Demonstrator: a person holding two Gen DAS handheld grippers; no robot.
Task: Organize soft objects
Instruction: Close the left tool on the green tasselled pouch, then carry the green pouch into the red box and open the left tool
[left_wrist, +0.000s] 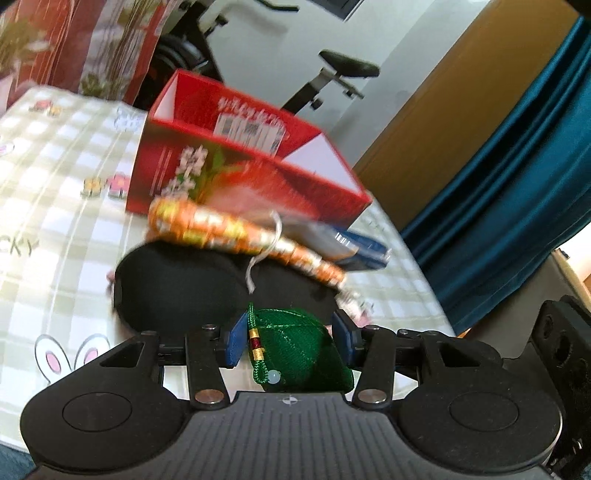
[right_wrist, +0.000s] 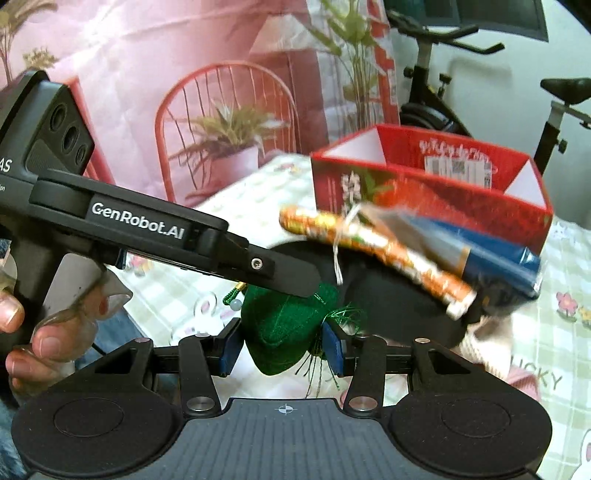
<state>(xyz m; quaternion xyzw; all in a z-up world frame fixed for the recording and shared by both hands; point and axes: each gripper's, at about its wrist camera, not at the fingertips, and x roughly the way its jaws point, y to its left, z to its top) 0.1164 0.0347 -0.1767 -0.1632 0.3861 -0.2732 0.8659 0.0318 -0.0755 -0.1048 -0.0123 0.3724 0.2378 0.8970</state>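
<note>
A green mesh sachet with a cord and a bead (left_wrist: 299, 350) is pinched between both grippers over the table. My left gripper (left_wrist: 291, 341) is shut on its corded end. My right gripper (right_wrist: 282, 347) is shut on its tasselled end (right_wrist: 284, 332). The left gripper's body (right_wrist: 147, 229) reaches in from the left in the right wrist view. Beyond the sachet lie a black soft pad (left_wrist: 184, 284), an orange patterned roll (left_wrist: 236, 232) and a blue packet (right_wrist: 480, 254). An open red box (left_wrist: 251, 155) stands behind them.
The table has a checked cloth with cartoon prints (left_wrist: 59, 177). An exercise bike (left_wrist: 332, 74) stands behind the box. A teal curtain (left_wrist: 517, 184) hangs at the right. A pink printed backdrop (right_wrist: 184, 92) rises beyond the table.
</note>
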